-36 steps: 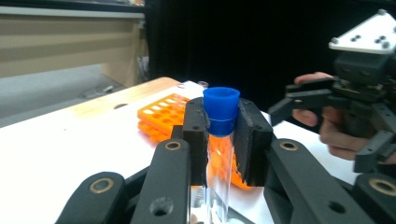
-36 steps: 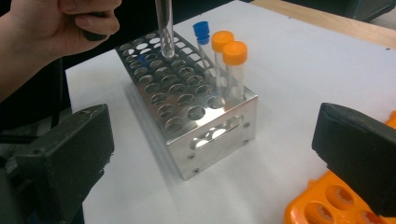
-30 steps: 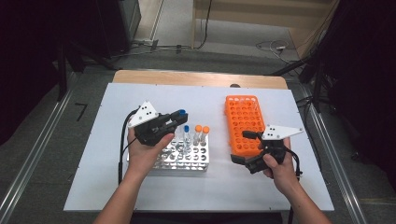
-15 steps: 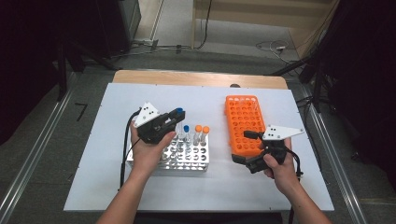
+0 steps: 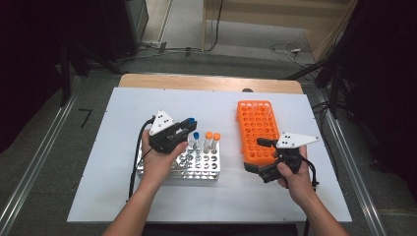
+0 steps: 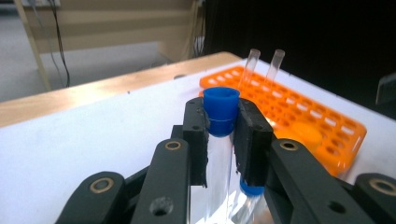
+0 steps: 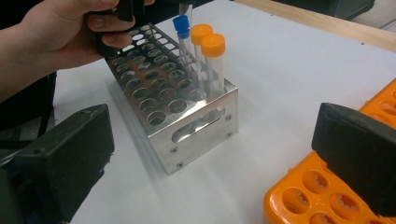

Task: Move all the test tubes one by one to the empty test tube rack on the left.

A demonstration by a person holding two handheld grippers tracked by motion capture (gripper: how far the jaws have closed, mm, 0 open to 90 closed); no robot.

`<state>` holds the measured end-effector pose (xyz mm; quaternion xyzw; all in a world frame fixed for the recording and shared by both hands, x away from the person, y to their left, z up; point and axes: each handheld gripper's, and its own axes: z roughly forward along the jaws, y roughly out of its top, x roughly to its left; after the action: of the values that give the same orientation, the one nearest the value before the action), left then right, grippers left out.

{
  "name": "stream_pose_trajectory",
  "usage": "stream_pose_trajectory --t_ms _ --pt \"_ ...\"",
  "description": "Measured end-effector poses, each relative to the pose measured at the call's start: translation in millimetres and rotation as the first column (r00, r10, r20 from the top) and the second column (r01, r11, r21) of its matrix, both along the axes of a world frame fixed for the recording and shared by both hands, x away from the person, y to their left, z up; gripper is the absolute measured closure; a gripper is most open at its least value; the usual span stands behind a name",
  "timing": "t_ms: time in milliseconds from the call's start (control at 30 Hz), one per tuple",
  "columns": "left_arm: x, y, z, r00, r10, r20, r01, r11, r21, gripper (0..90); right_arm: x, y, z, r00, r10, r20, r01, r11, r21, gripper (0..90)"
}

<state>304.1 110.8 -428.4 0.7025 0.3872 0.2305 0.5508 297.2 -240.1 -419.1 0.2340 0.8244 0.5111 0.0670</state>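
Open tabletop [image 5: 228, 110] between the metal rack [image 5: 196, 167] and the orange rack [image 5: 258, 130], wide enough for a gripper. Blocked above the metal rack's far corner by three capped tubes [image 5: 210, 140]. Bare beyond the metal rack.

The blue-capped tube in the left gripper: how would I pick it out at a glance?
Start at the silver metal rack on the left of the white table. Above its far edge, the left gripper is shut on a clear tube with a blue cap. Its neighbours, one blue-capped tube and two orange-capped tubes, stand in the rack, ungripped.
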Motion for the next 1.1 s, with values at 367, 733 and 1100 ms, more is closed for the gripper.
stream_pose_trajectory --t_ms 367,733,1100 --pt "-3.8 1.0 -0.8 0.9968 -0.003 -0.080 0.009 0.9970 0.077 76.0 1.3 -3.2 0.0 1.0000 -0.009 -0.001 0.009 1.0000 0.002 0.0" --pt "-6.5 4.7 -4.2 0.9877 -0.033 -0.153 0.043 0.9970 0.065 69.0 3.4 -4.9 -0.4 0.9998 -0.019 0.002 0.019 0.9998 0.002 0.0" --pt "-15.6 16.8 5.7 0.9883 -0.105 -0.110 0.100 0.9934 -0.057 26.1 14.1 -16.3 0.6 0.9971 -0.077 0.002 0.077 0.9968 0.023 0.0"
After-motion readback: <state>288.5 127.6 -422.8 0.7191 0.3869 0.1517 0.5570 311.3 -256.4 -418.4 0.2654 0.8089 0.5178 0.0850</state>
